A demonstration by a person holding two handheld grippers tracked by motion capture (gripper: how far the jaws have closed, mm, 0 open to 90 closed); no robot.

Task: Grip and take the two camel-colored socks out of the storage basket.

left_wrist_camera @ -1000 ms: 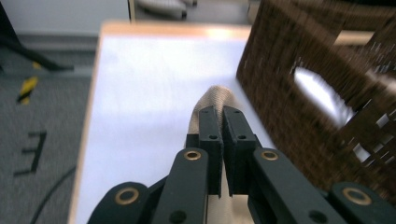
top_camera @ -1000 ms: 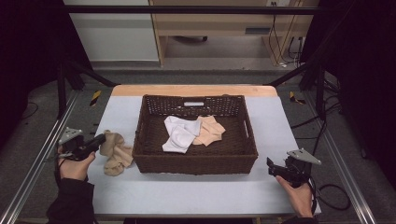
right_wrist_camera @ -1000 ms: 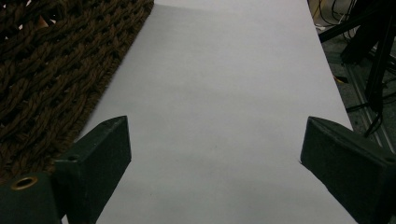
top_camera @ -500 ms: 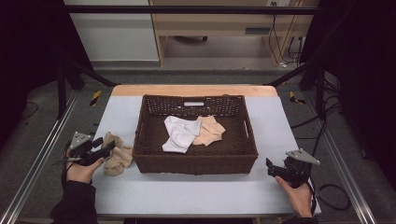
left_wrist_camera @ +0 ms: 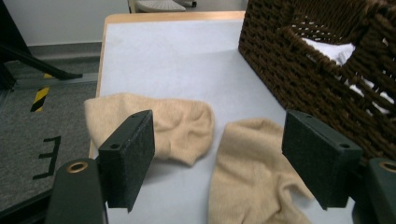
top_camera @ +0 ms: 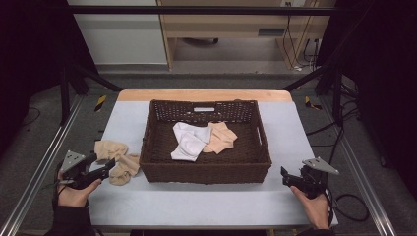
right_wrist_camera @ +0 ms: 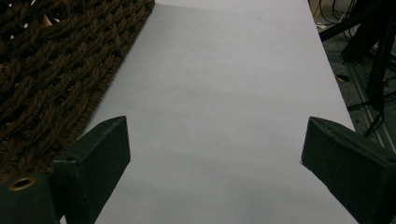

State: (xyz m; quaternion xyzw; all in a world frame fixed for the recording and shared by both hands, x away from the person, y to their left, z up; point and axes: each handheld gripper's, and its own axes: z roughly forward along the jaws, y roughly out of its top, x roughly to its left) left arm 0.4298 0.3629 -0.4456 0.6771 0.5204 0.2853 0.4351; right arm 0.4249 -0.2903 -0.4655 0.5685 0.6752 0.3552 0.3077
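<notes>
My left gripper (top_camera: pixel 105 164) stands released, its jaws having just been opening; they are spread wide, and nothing is pressed between the pads, though two beige socks lie on the table just beyond them; in the left gripper view (left_wrist_camera: pixel 219 154) one beige sock (left_wrist_camera: pixel 154 128) lies at ten o'clock and the other beige sock (left_wrist_camera: pixel 254 172) at five o'clock, both flat on the pale tabletop (left_wrist_camera: pixel 187 60); whether the two touch each other I cannot tell. From the high view the pair (top_camera: pixel 118 160) sits at nine o'clock of the brown wicker basket (top_camera: pixel 206 169), just beside its left wall. The basket stands at the centre of the table (top_camera: pixel 196 206); inside it a white sock (top_camera: pixel 189 142) overlaps a peach sock (top_camera: pixel 221 137). My right gripper (top_camera: pixel 284 176) rests at four o'clock of the basket, near its front right corner; its jaws are likewise released and wide, with bare tabletop between them in the right gripper view (right_wrist_camera: pixel 215 149); the basket's wall (right_wrist_camera: pixel 51 70) shows at ten o'clock there.
</notes>
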